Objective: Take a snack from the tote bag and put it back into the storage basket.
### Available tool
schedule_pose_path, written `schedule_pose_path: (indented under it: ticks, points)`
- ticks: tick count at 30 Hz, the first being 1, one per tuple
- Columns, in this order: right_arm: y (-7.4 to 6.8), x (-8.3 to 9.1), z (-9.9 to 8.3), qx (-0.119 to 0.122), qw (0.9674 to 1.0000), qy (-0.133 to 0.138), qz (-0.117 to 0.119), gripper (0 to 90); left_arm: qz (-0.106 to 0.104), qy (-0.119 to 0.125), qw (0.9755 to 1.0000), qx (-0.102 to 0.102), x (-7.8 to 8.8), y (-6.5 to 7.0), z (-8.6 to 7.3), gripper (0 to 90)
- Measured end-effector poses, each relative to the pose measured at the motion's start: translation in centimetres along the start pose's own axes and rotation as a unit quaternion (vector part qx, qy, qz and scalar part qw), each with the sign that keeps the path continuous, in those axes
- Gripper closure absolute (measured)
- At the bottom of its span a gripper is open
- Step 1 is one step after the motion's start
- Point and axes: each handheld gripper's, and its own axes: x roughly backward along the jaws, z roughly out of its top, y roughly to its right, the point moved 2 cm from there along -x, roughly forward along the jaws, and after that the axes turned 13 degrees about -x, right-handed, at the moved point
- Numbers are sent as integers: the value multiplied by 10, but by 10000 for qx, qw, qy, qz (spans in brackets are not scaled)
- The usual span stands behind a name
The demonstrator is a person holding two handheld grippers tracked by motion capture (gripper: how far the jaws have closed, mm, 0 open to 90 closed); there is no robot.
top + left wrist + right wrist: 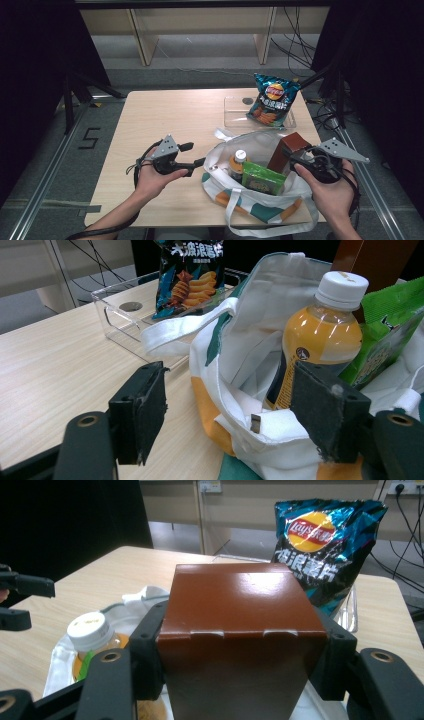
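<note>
A pale wood-grain table (165,115) stands on a grey floor in a dim room, black curtains at both sides, light wooden furniture and loose cables behind it, and a "5" taped on the floor (89,138) off its left edge. Near the table's front right corner the right gripper (300,159) has its jaws closed on the two sides of a plain brown carton (240,645), holding it upright over the right rim of a white tote bag (260,207) with teal and orange patches; no writing can be read on the carton's glossy top. Inside the bag, just beside the carton, a green packet (262,179) lies tilted, its print too small to read, and next to that stands a bottle of orange drink (320,340) with a white cap and a small round black logo on its label. The left gripper (197,155) is at the bag's left rim, its jaws spread wide with the fabric edge and the bottle seen between them, the pads not pressing on anything. Toward the table's back right corner a clear plastic tray (235,112) holds a blue Lay's crisp bag (272,100), upright and leaning, with the red-and-yellow logo above white Chinese characters and a picture of ridged crisps.
</note>
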Motion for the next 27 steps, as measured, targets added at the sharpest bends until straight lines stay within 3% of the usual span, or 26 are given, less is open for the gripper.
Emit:
schedule_pose_path:
  ticks: [1, 4, 5, 7, 8, 14, 19, 20, 22, 24, 27]
  points:
    - [-2, 2, 1, -147, 9998, -79, -55, 391, 4, 3, 10000, 2, 0, 0, 0, 300]
    - [0, 1, 7, 20, 10000, 82, 13, 390, 0, -10, 10000, -3, 0, -1, 0, 300]
    - [-2, 3, 8, -103, 9999, 28, -31, 390, -1, -11, 10000, -5, 0, -1, 0, 300]
    - [0, 2, 11, -53, 9999, 89, -25, 391, -5, -13, 10000, -1, 0, 0, 0, 300]
    - [-2, 3, 12, -172, 9998, 64, -13, 391, -2, -7, 10000, -3, 0, 0, 0, 300]
    - [0, 4, 19, -53, 9998, 185, -36, 391, 0, -1, 10000, -13, 0, -1, 0, 300]
    - [0, 4, 23, -151, 9997, 178, -12, 391, -3, -6, 10000, -17, 0, -1, 1, 300]
    - [2, 3, 25, -30, 9998, 205, -31, 391, -3, -2, 10000, -14, 0, -1, 0, 299]
    - [0, 3, 26, -145, 9997, 184, -14, 391, -2, -3, 10000, -8, 0, -1, 0, 299]
    - [2, 3, 28, -23, 9997, 221, -42, 391, -5, -8, 10000, -7, 0, -1, 0, 299]
    - [1, 3, 30, -90, 9996, 252, -49, 391, -4, -3, 10000, -9, 0, -1, 0, 299]
